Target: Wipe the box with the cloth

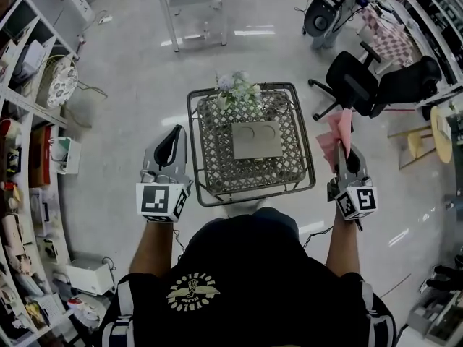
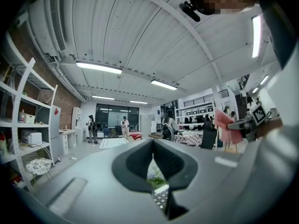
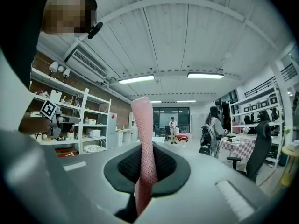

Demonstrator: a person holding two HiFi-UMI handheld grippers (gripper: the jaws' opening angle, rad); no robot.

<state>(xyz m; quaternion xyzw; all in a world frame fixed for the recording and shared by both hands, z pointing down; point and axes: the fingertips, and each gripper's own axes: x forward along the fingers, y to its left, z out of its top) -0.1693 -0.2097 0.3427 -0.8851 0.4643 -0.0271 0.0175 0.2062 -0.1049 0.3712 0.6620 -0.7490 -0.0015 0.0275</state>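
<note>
Cloth [image 1: 335, 137] pinched in right gripper [image 1: 346, 152]; box [image 1: 256, 139] untouched on the wire table [image 1: 197, 172].
Cloth looks thin, limp and light, so an edge grip should do, and its free end flops upward. Box looks flat and rigid, lying mid-table near the flowers [image 1: 239, 91]. Left gripper [image 1: 176, 132] is pressed together, empty. Both hover beside the table, clear of the box.

Bright, even light from ceiling strips [image 2: 98, 67]; glare on floor [image 1: 253, 32]; fisheye warp, dark corners in gripper views.
</note>
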